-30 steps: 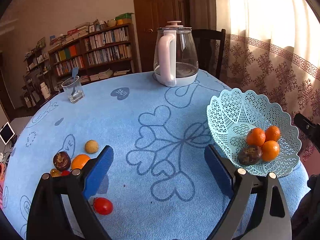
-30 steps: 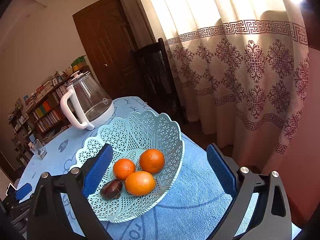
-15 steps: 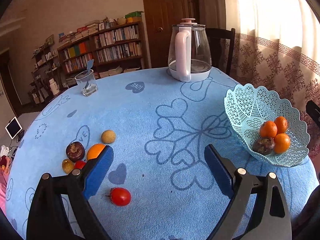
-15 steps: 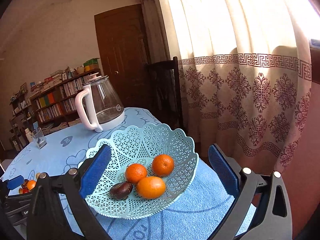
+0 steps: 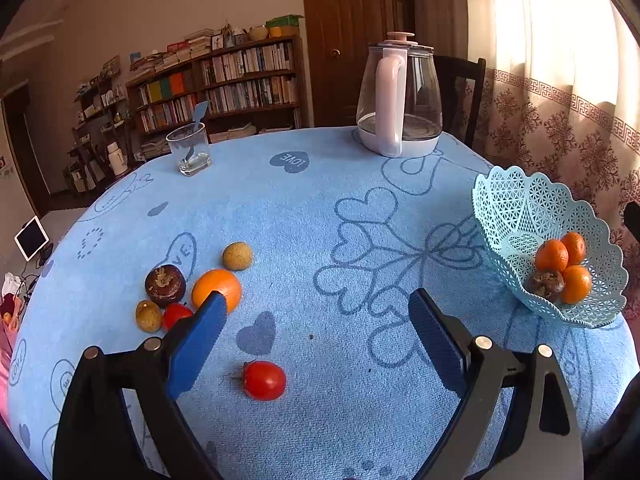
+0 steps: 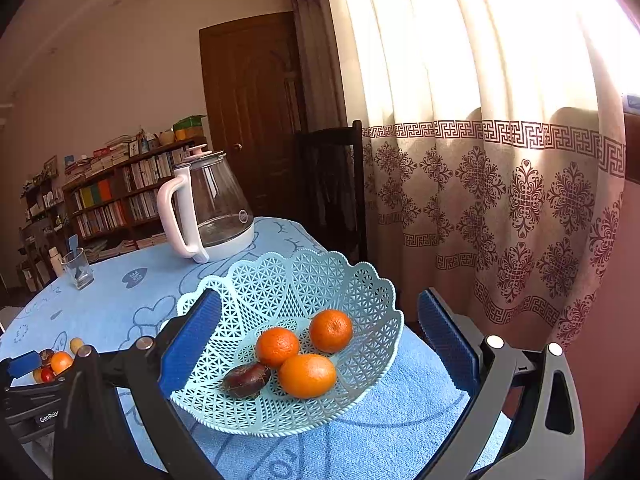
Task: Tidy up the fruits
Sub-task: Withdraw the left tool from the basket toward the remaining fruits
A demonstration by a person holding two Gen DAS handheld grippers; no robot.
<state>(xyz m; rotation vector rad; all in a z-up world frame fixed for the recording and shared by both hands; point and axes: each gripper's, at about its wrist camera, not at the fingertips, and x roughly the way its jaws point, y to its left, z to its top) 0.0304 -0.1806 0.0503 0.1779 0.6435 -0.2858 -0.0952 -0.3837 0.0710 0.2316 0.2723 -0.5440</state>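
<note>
**Left claw swings toward the loose fruit; basket waits with four pieces**

Over the last second the left wrist view has panned away from the basket (image 5: 520, 208), which now sits far off at the right table edge, and toward the loose fruit, which has slid closer to the middle of the frame. The left claw (image 5: 314, 336) is empty, its blue pads spread wide, and hangs above the blue cloth of the table (image 5: 320, 208). I judge this to be the turn toward the next pick-up.

The red tomato (image 5: 264, 380) lies alone, nearest to the claw and roughly between its fingers in the view. Behind the left finger sits a cluster: a large orange (image 5: 218, 286), a dark mangosteen (image 5: 165, 279), a second tomato (image 5: 176, 314), a small brownish fruit (image 5: 148, 315) and another tan one (image 5: 237, 255) a little apart. The cluster's pieces touch or nearly touch, so taking one may nudge its neighbours; the lone tomato looks the easier choice.

The right claw (image 6: 320, 344) is likewise open and empty, and has drifted only slightly, framing the basket, which holds three tangerines (image 6: 306, 375) and a dark fruit (image 6: 246, 379).

A kettle (image 5: 400, 100) and a glass (image 5: 190, 148) stand at the table's far side, well apart from the route between fruit and basket.
</note>
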